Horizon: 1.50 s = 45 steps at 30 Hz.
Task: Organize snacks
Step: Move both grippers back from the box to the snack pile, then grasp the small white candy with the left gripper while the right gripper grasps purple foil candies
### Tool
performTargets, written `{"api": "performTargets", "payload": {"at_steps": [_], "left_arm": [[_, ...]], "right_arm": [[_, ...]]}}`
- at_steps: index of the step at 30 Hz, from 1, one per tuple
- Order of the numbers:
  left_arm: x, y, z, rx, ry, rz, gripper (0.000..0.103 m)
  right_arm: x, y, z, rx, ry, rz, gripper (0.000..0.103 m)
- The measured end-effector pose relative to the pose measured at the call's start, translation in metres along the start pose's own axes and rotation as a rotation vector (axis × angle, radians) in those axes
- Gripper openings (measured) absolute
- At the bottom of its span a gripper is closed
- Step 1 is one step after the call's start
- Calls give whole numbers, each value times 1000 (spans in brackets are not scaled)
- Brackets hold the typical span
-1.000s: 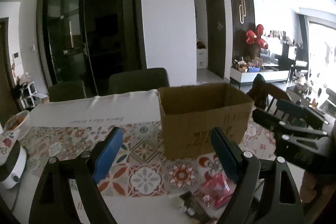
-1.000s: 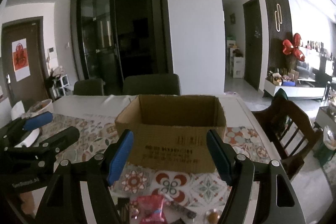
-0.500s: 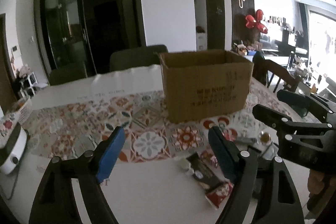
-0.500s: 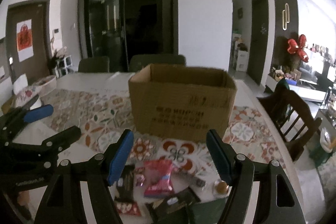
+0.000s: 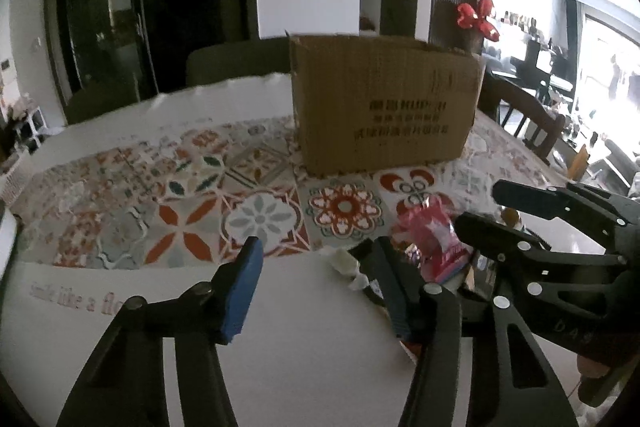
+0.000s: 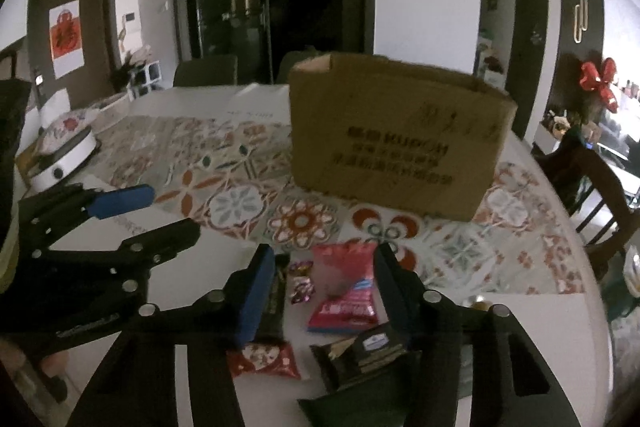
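Seen from two hand-held grippers, angled down over a round white table (image 6: 540, 311) partly covered by a tile-patterned mat (image 5: 192, 195).

Left gripper (image 5: 316, 281): blue-padded jaws closing but not yet together, nothing between them except bare tabletop. Just past its right finger, a small pale wrapped sweet (image 5: 346, 263).

Right gripper (image 6: 320, 291): jaws also closing, hovering over a cluster of snacks. Between its fingers, a pink-and-red snack packet (image 6: 346, 287) lying flat on the table, with two small foil-wrapped candies (image 6: 301, 281) just left of it (pads not visibly pressing on either). Beside the left finger, partly hidden by it, a long dark bar wrapper (image 6: 276, 303). Nearer the camera, a red packet with a pale picture (image 6: 264, 357), a dark packet with a white label (image 6: 366, 349) and a dark green pouch (image 6: 360, 399), all near one another. A small gold-wrapped piece (image 6: 480, 305) just right of the right finger.

Beyond the snacks, standing upright on the mat, an open cardboard box (image 6: 396, 143) with blurred printed text. At the far left of the table, a white round appliance (image 6: 60, 155). To the right, a dark wooden chair (image 6: 592, 187); further back, a red balloon ornament (image 6: 598, 83).
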<state>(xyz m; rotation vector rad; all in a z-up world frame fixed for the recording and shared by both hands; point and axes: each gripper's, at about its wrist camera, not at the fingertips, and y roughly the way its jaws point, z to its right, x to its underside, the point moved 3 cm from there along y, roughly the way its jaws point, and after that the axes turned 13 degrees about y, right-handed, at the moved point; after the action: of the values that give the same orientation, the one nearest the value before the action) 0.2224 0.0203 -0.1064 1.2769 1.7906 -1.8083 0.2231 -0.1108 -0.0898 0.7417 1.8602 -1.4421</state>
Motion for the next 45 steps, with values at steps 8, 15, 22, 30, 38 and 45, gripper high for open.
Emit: {"api": "performTargets", "payload": {"at_steps": [8, 15, 22, 30, 38, 45], "left_arm": [[9, 30, -2, 87, -33, -56, 47], [8, 49, 0, 155, -55, -81, 46], [10, 66, 2, 191, -72, -121, 41], [14, 80, 1, 223, -117, -171, 36], [13, 88, 0, 238, -162, -185, 29], [13, 87, 0, 244, -173, -186, 25]], "right_arm": [[10, 27, -6, -34, -16, -80, 37], [14, 44, -6, -46, -19, -133, 28], [17, 57, -2, -53, -4, -178, 27], [20, 67, -1, -58, 1, -208, 25], [21, 77, 1, -57, 18, -226, 25], [22, 81, -1, -70, 27, -232, 16]]}}
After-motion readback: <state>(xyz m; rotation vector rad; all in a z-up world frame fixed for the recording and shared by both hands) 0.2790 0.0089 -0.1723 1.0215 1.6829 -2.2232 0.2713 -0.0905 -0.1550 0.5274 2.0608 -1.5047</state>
